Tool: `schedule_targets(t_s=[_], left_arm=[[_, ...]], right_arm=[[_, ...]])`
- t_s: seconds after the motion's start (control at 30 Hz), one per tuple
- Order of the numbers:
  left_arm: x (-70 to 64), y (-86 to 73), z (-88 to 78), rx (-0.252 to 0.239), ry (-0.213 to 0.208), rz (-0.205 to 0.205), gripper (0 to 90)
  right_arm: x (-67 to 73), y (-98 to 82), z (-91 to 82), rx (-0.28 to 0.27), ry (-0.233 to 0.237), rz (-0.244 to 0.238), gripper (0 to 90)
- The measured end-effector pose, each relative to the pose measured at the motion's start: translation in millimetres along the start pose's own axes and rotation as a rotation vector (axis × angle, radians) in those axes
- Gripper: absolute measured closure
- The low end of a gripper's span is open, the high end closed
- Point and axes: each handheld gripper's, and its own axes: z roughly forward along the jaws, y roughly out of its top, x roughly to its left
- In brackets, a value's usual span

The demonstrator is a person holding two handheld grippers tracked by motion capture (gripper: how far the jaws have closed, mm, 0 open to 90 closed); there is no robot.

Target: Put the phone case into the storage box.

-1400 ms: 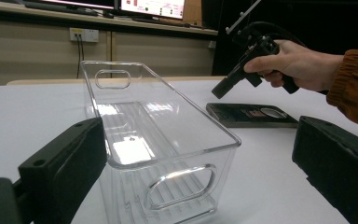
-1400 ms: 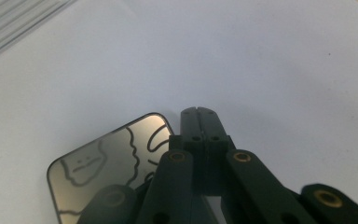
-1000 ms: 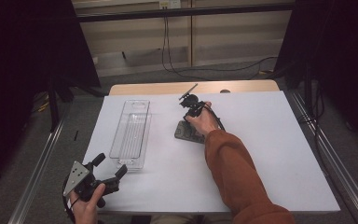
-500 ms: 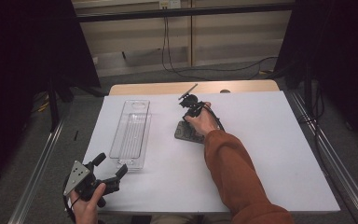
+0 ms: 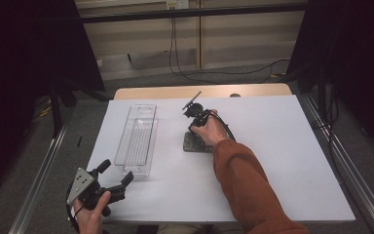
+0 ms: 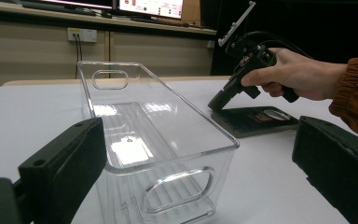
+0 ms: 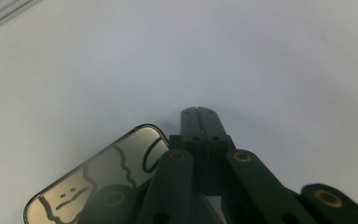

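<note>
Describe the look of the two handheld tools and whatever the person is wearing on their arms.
Both tools are black, with two chunky black jaws. The left tool carries a grey three-cornered plate on top. The right tool has brass-coloured rivets at its joints and a black cable trailing back. The right arm wears a rust-orange sleeve.

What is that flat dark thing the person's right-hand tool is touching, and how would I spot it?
Start at the white table and find the long clear plastic bin on its left half. Just right of the bin lies a flat dark slab with rounded corners, under the shut right gripper. Unlike the tall see-through bin, it is thin, opaque and glossy, mirroring the gripper above it.
</note>
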Motion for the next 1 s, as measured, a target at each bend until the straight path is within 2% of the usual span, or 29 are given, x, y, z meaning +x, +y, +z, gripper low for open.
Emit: schedule_targets(t_s=[0.23,0.3,0.37,0.7,0.77,0.93,0.97,1.0], left_arm=[[-0.3,0.6,1.0,-0.001,-0.008,0.011,3.1],[-0.6,0.5,1.1,-0.001,-0.007,0.008,3.1],[-0.3,0.5,1.1,-0.001,-0.010,0.008,3.1],[-0.4,0.5,0.9,-0.002,-0.007,0.009,3.1],[-0.2,0.5,0.9,0.000,-0.007,0.012,3.1],[-0.2,0.3,1.0,0.001,-0.008,0.010,3.1],[-0.1,0.4,1.0,0.002,-0.007,0.013,3.1],[-0.2,0.4,1.1,0.002,-0.007,0.012,3.1]], right_arm=[[10.9,-1.2,-0.8,0.008,0.011,-0.038,90.0],[14.5,0.0,0.0,0.007,0.021,-0.025,90.0],[15.4,0.7,0.9,0.004,0.021,-0.045,90.0],[21.0,-6.3,-2.0,-0.009,0.036,-0.024,90.0],[21.3,-7.3,-2.2,-0.011,0.036,-0.054,90.0],[27.2,-12.2,-5.0,-0.009,0.042,-0.061,90.0],[27.0,-13.5,-5.4,-0.012,0.045,-0.077,90.0],[28.1,-15.2,-6.1,-0.015,0.051,-0.065,90.0]])
